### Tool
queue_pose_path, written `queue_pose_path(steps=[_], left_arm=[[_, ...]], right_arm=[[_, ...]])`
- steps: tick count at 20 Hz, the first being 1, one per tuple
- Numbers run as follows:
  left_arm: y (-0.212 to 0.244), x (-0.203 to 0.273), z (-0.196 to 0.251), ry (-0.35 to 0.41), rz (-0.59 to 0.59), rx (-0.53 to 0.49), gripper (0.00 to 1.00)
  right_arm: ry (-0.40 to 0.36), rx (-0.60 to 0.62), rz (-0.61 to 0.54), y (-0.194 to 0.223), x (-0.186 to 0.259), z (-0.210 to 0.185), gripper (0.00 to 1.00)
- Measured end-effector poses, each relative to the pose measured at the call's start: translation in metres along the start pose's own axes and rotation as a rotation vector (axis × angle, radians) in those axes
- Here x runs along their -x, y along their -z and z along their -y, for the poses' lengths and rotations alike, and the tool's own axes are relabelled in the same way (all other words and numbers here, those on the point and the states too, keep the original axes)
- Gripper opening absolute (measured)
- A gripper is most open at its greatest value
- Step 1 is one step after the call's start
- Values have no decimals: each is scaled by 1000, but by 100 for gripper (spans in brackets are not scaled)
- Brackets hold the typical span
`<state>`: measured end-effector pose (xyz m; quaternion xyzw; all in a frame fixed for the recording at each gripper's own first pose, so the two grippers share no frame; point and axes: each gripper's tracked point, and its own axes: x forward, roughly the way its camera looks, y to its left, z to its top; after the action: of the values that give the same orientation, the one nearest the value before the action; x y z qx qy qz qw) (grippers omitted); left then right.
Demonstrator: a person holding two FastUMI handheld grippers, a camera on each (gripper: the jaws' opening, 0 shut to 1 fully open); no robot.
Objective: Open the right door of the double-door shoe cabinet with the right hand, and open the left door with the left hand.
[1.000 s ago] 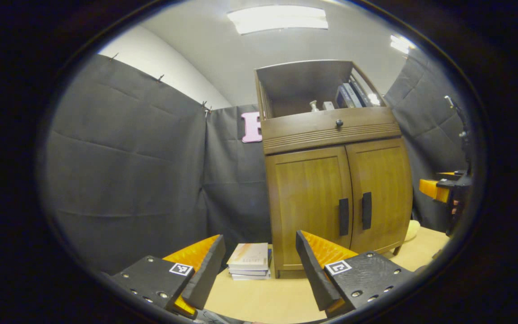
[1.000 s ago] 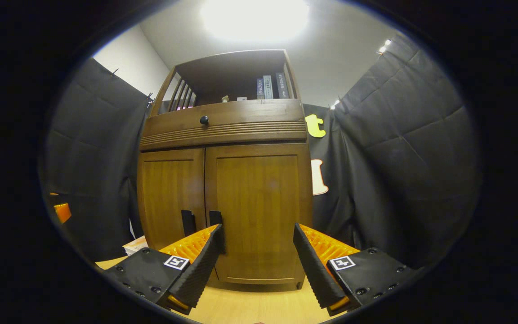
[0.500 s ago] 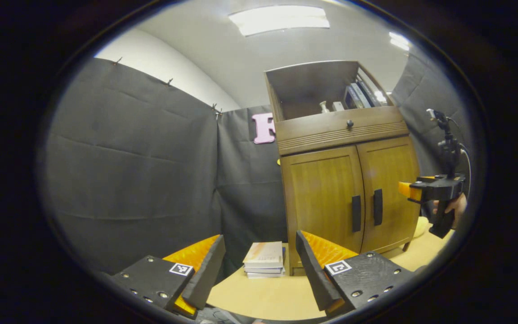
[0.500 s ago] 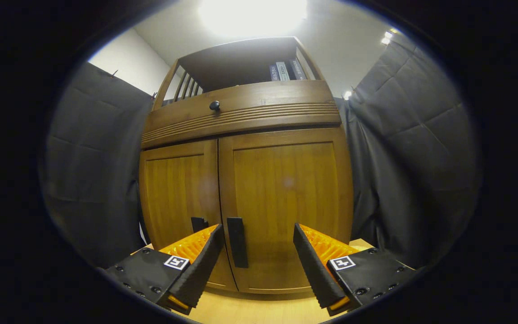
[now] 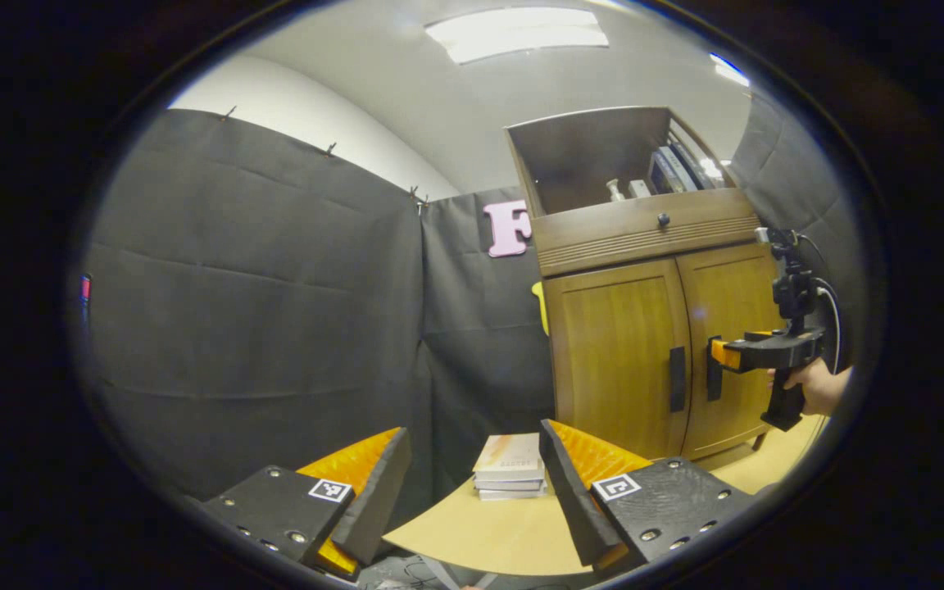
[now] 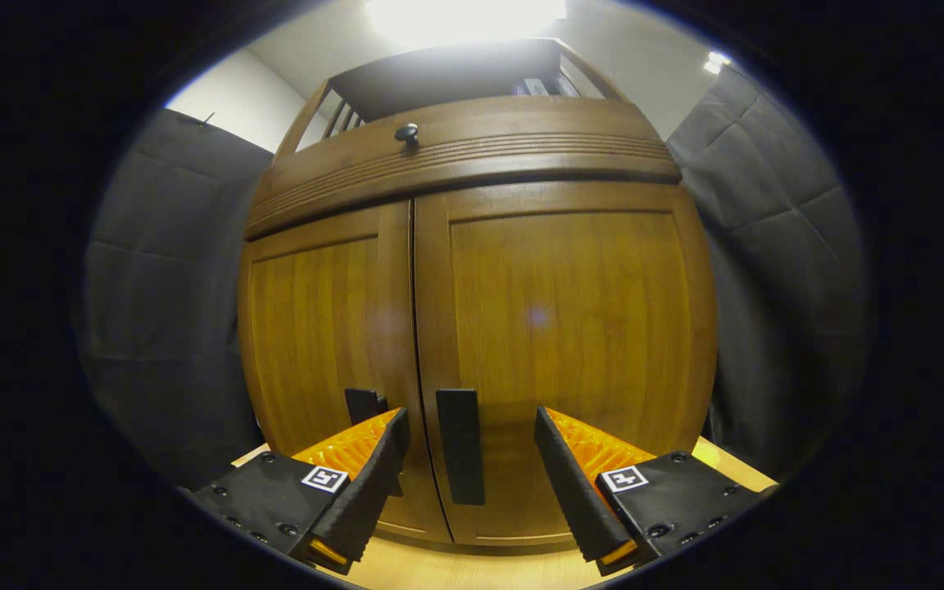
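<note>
Shoe cabinet (image 6: 521, 311) doors shut — right gripper (image 6: 468, 475) agape, handle (image 6: 460, 447) between

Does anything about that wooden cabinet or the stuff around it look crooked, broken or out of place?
Nothing stands out. The shoe cabinet stands straight with both doors shut, and the stack of books beside it lies tidy on the table.

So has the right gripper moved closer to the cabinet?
Yes. The right gripper has closed in on the cabinet; the right door's handle now sits between its open fingers, untouched.
</note>
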<state>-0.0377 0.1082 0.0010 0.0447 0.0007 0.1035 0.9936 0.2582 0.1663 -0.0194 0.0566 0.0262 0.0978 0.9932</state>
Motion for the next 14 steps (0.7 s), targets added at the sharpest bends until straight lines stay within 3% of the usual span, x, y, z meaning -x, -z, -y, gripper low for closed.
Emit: queue_pose_path(steps=[3, 5, 6, 9, 12, 13, 14], left_arm=[[5, 0, -11, -21, -8, -4, 91], [5, 1, -17, -36, -13, -8, 91], [6, 3, -20, -41, -16, -8, 91], [9, 3, -22, -50, -19, -11, 91], [8, 4, -23, -47, -16, -16, 92], [9, 3, -22, -44, -14, -15, 92], [9, 3, -22, -40, -12, -12, 92]], right_arm=[[4, 17, -24, 7, -16, -1, 96], [19, 39, -42, 19, -24, 0, 87], [26, 46, -48, 22, -28, 1, 89], [23, 35, -79, 33, -35, -6, 61], [44, 23, -92, 34, -39, -3, 59], [51, 16, -104, 34, -42, -4, 33], [51, 19, -110, 37, -41, -3, 33]])
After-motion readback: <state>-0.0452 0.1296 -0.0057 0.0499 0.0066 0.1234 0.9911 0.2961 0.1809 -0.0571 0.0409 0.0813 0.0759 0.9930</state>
